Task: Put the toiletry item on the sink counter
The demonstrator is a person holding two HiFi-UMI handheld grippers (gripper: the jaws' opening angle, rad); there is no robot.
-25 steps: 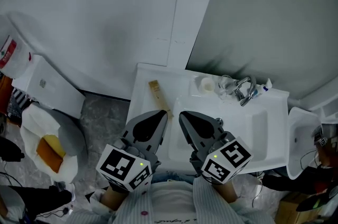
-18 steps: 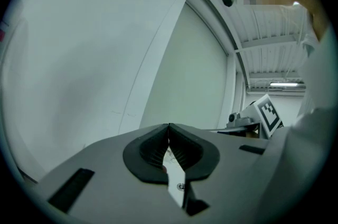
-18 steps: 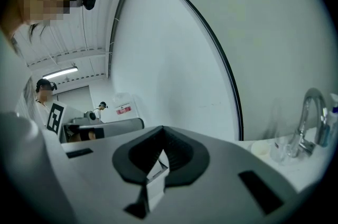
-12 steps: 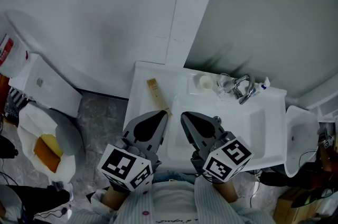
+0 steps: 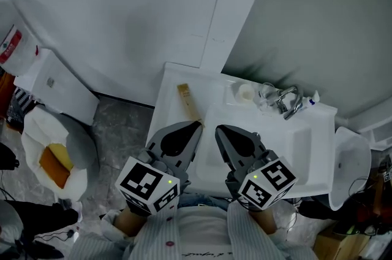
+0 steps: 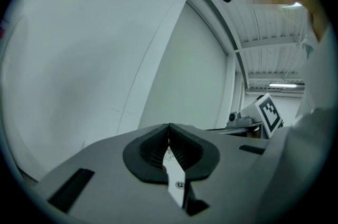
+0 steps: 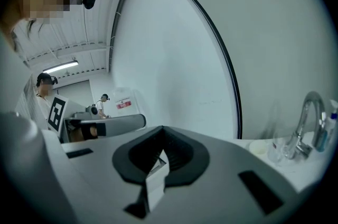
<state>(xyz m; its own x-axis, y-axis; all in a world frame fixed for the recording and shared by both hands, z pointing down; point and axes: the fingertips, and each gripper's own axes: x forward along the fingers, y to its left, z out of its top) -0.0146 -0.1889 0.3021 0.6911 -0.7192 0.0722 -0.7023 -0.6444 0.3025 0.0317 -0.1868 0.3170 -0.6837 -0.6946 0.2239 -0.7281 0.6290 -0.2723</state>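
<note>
Both your left gripper [image 5: 198,124] and right gripper [image 5: 218,128] have jaws pressed together, empty. Your toiletry item [image 5: 187,103], a slim tan oblong, lies flat on the sink counter [image 5: 168,92], at eleven o'clock from the left gripper.

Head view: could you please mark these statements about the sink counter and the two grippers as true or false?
1. The left gripper and right gripper are both shut, holding nothing. True.
2. The tan toiletry item lies in the basin. False: it lies on the sink counter, left of the basin.
3. The faucet stands at the basin's far rim. True.
4. The clear glass stands left of the tan toiletry item. False: it stands beside the faucet.
</note>
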